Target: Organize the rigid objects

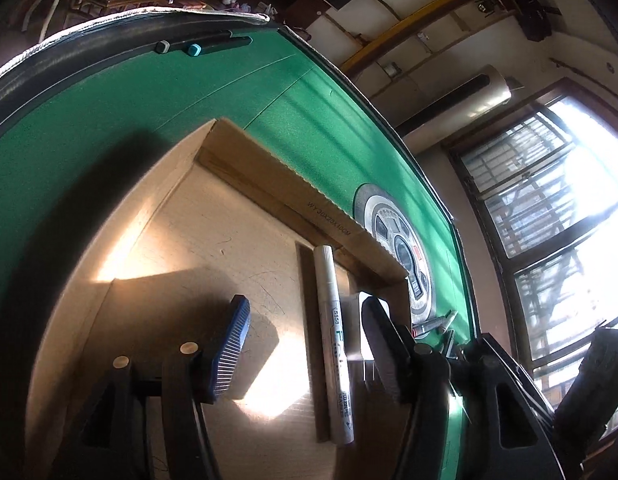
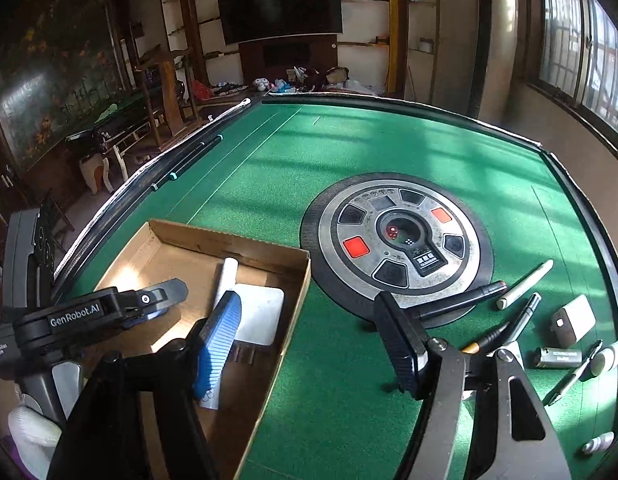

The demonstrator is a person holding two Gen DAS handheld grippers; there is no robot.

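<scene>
A shallow cardboard box (image 2: 265, 258) sits on the green table. On its floor lie a white marker (image 1: 335, 340) and a flat white rectangular piece (image 2: 261, 312). My left gripper (image 1: 305, 348) hangs open over the box. The marker lies below the gap, close to the right finger (image 1: 383, 348), and neither pad touches it. My right gripper (image 2: 309, 344) stands open above the box's right wall with nothing between its fingers. The left gripper (image 2: 169, 300) also shows at the box's left side. Loose on the felt to the right are a black marker (image 2: 461, 300), a white pen (image 2: 525, 284) and a white charger (image 2: 573, 320).
A round metal control panel (image 2: 397, 240) with red buttons is set into the table (image 2: 349, 140) just right of the box. Several more pens and small items (image 2: 557, 358) lie at the right rim. Black rods with teal ends (image 2: 189, 160) run along the far left rail.
</scene>
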